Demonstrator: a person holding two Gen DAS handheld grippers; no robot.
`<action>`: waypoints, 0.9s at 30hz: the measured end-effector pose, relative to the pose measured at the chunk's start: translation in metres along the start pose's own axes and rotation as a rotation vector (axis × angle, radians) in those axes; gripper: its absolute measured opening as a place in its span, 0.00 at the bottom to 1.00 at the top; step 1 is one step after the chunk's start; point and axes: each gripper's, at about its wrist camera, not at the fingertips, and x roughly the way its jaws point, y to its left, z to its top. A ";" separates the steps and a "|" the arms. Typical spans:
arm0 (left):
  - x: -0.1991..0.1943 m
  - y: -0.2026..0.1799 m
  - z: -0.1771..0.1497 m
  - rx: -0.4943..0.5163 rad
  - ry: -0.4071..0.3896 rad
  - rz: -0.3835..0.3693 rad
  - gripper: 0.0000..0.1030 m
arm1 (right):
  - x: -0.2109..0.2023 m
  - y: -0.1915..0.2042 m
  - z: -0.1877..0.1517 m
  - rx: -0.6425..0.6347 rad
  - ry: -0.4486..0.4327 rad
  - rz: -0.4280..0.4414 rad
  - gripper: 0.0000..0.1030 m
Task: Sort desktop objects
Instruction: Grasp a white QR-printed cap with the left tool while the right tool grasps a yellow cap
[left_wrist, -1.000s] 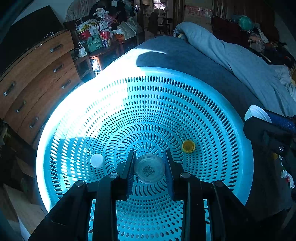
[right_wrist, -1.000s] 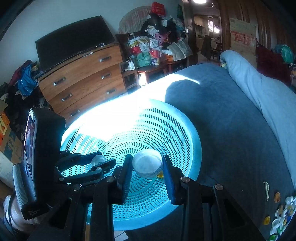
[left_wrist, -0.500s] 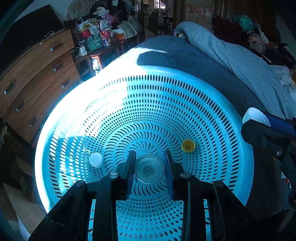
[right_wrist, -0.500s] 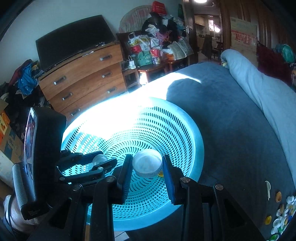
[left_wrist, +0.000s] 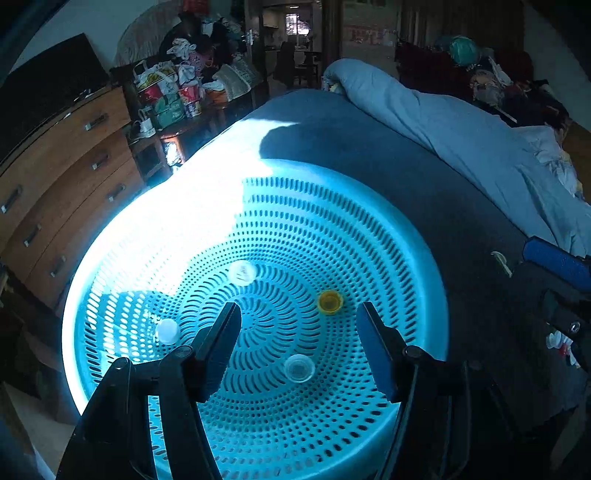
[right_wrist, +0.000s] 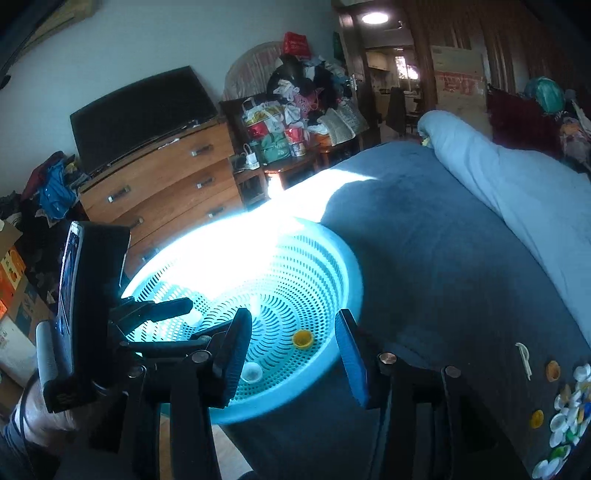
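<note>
A turquoise perforated basket (left_wrist: 369, 236) (right_wrist: 314, 280) stands at the corner of a blue bed. My left gripper (left_wrist: 299, 332) hangs over its bottom, jaws opening, nothing between the pads. Below it lies a clear cap (left_wrist: 299, 367) (right_wrist: 252, 372). A yellow cap (left_wrist: 330, 301) (right_wrist: 303, 339) and two white caps (left_wrist: 168, 330) (left_wrist: 242, 272) also lie inside. My right gripper (right_wrist: 293, 354) is over the basket's near rim, jaws opening and empty. A pile of loose caps (right_wrist: 565, 406) sits on the bed cover at the far right.
A wooden dresser (right_wrist: 166, 184) with a dark screen on top stands left of the bed. A rolled light-blue duvet (right_wrist: 517, 192) runs along the bed's right side. Cluttered bags fill a low table (right_wrist: 288, 147) behind the basket.
Both grippers let go of their caps, which dropped into the basket, and their jaws spread. Both have pulled back from the basket, which now looks smaller.
</note>
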 end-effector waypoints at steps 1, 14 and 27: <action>-0.005 -0.013 0.001 0.026 -0.017 -0.020 0.57 | -0.011 -0.012 -0.007 0.022 -0.011 -0.020 0.54; 0.003 -0.245 -0.030 0.446 -0.055 -0.405 0.57 | -0.144 -0.191 -0.139 0.300 0.021 -0.368 0.57; 0.078 -0.408 -0.090 0.707 -0.011 -0.621 0.57 | -0.245 -0.304 -0.261 0.639 0.038 -0.541 0.57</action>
